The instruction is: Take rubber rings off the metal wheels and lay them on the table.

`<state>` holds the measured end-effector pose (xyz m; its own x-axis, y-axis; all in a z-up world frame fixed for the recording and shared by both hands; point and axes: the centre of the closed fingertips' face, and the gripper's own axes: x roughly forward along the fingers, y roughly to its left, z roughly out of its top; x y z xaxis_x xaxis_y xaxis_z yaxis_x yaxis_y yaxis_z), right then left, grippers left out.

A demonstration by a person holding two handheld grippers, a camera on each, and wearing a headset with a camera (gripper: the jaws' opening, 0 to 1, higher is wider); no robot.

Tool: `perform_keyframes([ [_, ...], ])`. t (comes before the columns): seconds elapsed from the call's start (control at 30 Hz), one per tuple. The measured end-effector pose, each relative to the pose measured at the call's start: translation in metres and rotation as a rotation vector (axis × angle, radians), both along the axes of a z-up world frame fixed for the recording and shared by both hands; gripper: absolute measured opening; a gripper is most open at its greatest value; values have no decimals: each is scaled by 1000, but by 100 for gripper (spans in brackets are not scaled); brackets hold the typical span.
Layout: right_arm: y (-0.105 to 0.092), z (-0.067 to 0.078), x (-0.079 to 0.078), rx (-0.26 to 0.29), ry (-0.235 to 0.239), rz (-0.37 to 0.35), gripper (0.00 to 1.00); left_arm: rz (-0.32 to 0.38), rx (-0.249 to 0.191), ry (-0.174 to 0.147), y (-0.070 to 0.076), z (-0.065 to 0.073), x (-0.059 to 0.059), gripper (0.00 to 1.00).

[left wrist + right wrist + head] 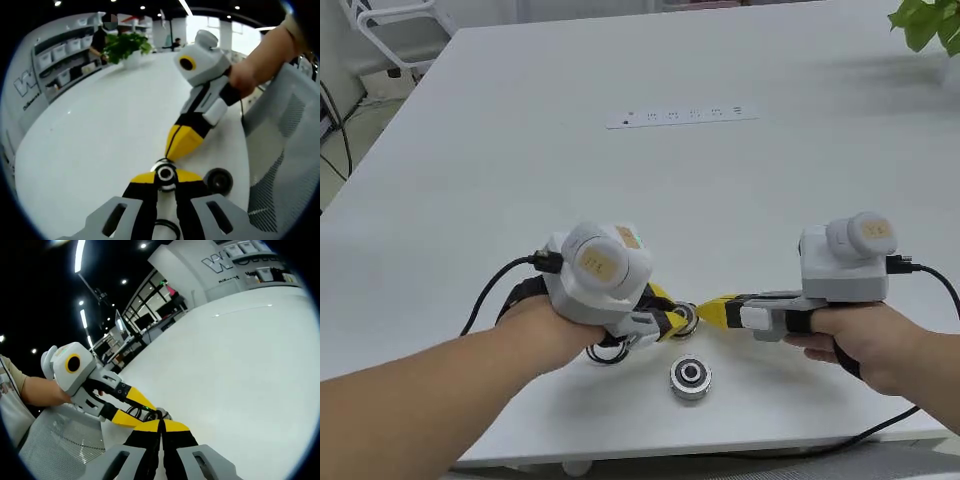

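Observation:
My left gripper (pixel 672 322) is shut on a small metal wheel (pixel 686 318), held just above the white table (pixel 520 170). In the left gripper view the wheel (pixel 165 174) sits between the yellow jaw tips. My right gripper (pixel 703 313) comes in from the right, jaws together, its tip pinching the black rubber ring at the wheel's rim (pixel 161 414). A second wheel (pixel 690 378) (pixel 218 181) lies on the table near the front edge. A loose black rubber ring (pixel 607 353) (pixel 167 229) lies under my left hand.
A white power strip (pixel 682 116) lies farther back on the table. A green plant (pixel 930 22) stands at the far right corner and a chair (pixel 395 15) at the far left. Cables trail from both grippers. The table's front edge is close.

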<state>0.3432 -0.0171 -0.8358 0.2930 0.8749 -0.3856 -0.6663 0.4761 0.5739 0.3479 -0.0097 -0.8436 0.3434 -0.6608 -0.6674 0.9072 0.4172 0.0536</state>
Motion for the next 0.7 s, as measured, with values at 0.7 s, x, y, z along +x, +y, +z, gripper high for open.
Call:
perform_keyframes([
  [0.7, 14, 4, -3, 39, -2, 55, 0, 12, -3, 0, 0, -1, 0, 12],
])
